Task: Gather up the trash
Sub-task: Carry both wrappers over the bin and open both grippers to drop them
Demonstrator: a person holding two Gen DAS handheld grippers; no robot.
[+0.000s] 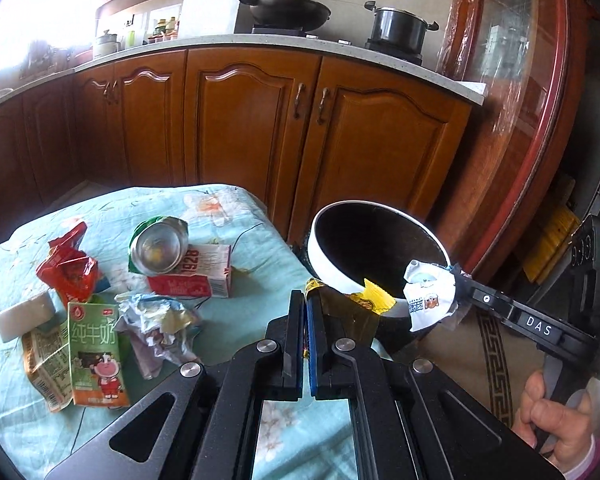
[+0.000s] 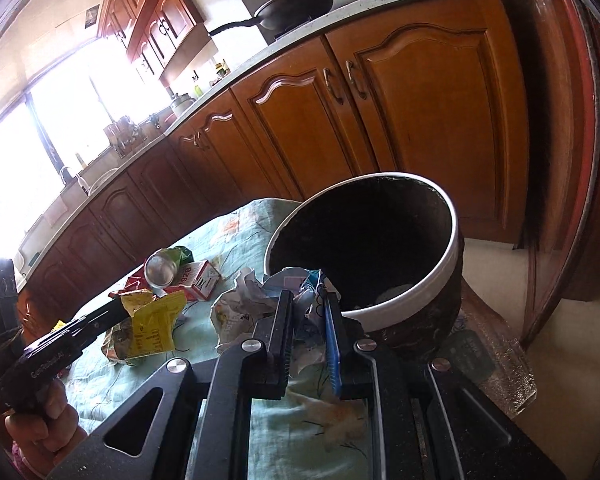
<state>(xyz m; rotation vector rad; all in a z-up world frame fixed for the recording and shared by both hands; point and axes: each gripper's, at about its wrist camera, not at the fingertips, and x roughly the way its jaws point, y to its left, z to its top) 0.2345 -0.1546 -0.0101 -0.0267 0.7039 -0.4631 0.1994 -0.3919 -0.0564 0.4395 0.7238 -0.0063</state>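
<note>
In the left wrist view, the left gripper [image 1: 305, 312] is seen with its fingers clenched on a yellow wrapper [image 1: 354, 300], whose long axis runs from the fingertips up and to the right, its far end lying against the white rim of the bin [image 1: 380, 216]. The bin is tilted, its dark mouth turned toward the camera, just past the edge of the table [image 1: 220, 208]. At the right, the right gripper [image 1: 458, 280] is shown clamped on a crumpled white wrapper [image 1: 430, 300], held at the near rim of the bin. On the floral cloth are laid a green milk carton [image 1: 96, 344] with its long axis pointing toward the camera, a red and white carton [image 1: 196, 276] lying flat, a silver can [image 1: 158, 250] on its side with its round end facing the camera, a red wrapper [image 1: 68, 268], a white block [image 1: 26, 316] and crumpled paper [image 1: 160, 324].

In the right wrist view, the white wrapper [image 2: 300, 292] is seen pinched between the right gripper's [image 2: 308, 312] fingers, bunched up toward the bin [image 2: 452, 232]. More of the bin's dark interior is visible here. The left gripper [image 2: 118, 308] enters from the left, the yellow wrapper [image 2: 152, 320] hanging from it over the cloth. The can [image 2: 162, 270] and red and white carton [image 2: 200, 280] lie beyond. The green carton and white block are not made out in this view.
</note>
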